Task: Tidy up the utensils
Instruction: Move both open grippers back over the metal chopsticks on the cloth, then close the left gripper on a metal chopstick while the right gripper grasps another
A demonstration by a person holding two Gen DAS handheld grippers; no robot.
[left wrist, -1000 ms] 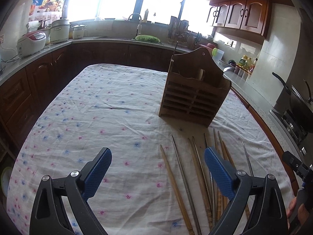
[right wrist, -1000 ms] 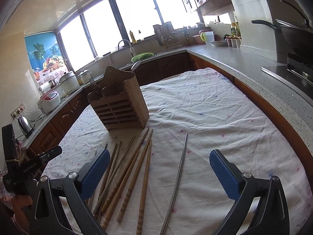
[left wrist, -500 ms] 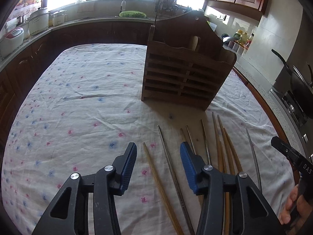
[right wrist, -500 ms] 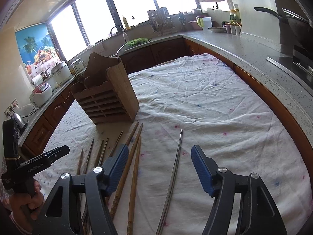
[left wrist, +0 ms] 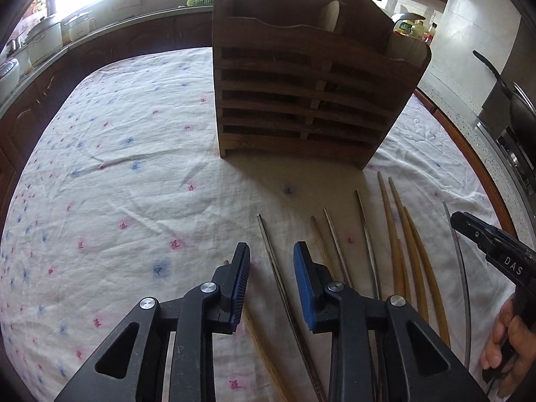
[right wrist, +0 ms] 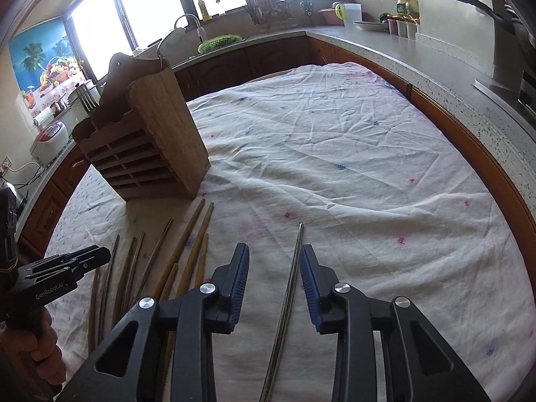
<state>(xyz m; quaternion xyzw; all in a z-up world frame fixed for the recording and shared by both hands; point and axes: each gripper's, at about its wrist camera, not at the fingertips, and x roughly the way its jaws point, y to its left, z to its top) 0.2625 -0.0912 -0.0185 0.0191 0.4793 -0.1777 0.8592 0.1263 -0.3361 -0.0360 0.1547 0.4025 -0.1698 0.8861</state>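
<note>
Between the left gripper's (left wrist: 271, 261) partly open jaws lies a metal chopstick (left wrist: 268, 234), ungripped. Ahead stands the wooden utensil holder (left wrist: 301, 93). Between the right gripper's (right wrist: 274, 263) partly open jaws lies another steel chopstick (right wrist: 294, 258), bamboo chopsticks (right wrist: 194, 234) leftward on the table (right wrist: 351, 167).

A white cloth dotted with pink and blue flowers (right wrist: 351, 154) covers the table. Beyond its far edge, on the grey speckled counter (right wrist: 445, 77), sit a green plastic colander (right wrist: 219, 42) by the curved tap (right wrist: 191, 23) and a white rice cooker (right wrist: 48, 144) at the left
</note>
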